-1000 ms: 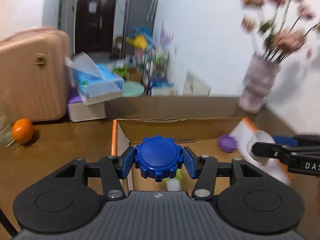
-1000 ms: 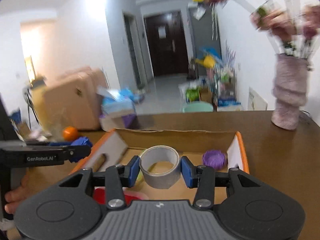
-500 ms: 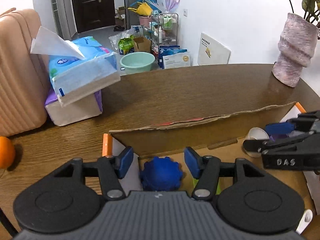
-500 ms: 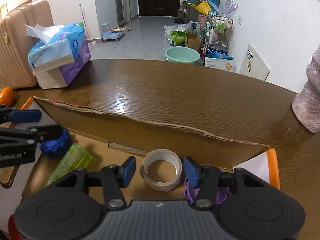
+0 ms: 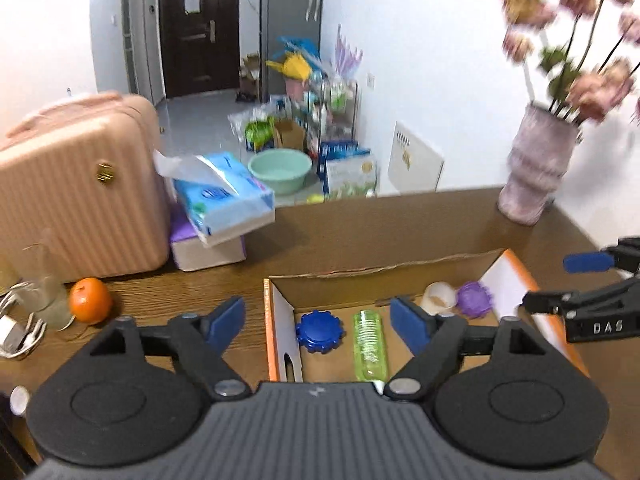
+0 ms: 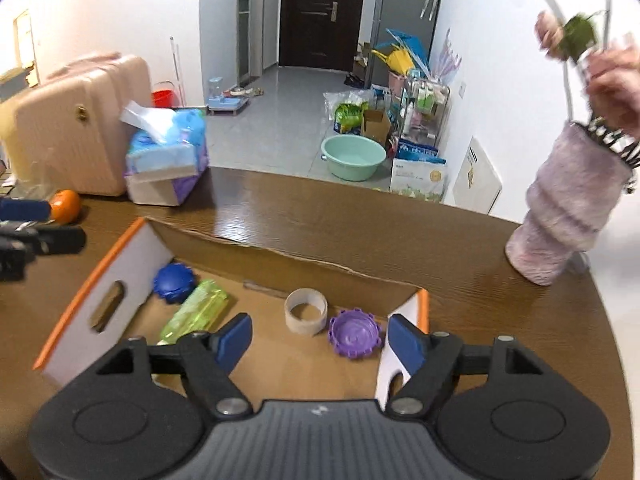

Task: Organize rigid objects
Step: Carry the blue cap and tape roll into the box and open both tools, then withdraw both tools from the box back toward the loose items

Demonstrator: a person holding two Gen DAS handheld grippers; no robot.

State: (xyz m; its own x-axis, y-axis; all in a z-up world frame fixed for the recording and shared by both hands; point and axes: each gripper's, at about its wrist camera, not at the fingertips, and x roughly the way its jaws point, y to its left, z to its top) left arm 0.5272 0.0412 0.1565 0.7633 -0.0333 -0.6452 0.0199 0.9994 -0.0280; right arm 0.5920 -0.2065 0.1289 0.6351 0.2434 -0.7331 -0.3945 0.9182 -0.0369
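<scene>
Box [image 6: 100,276]: brown cardboard, white end panels, orange edges.
Cap [image 6: 174,282]: dark blue.
Bottle [image 6: 198,312]: translucent lime green, ribbed.
Tape roll [image 6: 306,311]: beige-grey.
Lid [image 6: 354,333]: purple.
Left tool [image 5: 318,322] and right tool [image 6: 320,338]: black, blue pads.
Surface [image 6: 360,232]: dark brown woodgrain.
Orange [image 5: 90,300]: orange.
Suitcase [image 5: 76,196]: pale pink, ribbed.
Vase [image 6: 568,216]: mottled mauve.
Basin [image 6: 354,158]: mint green.
</scene>
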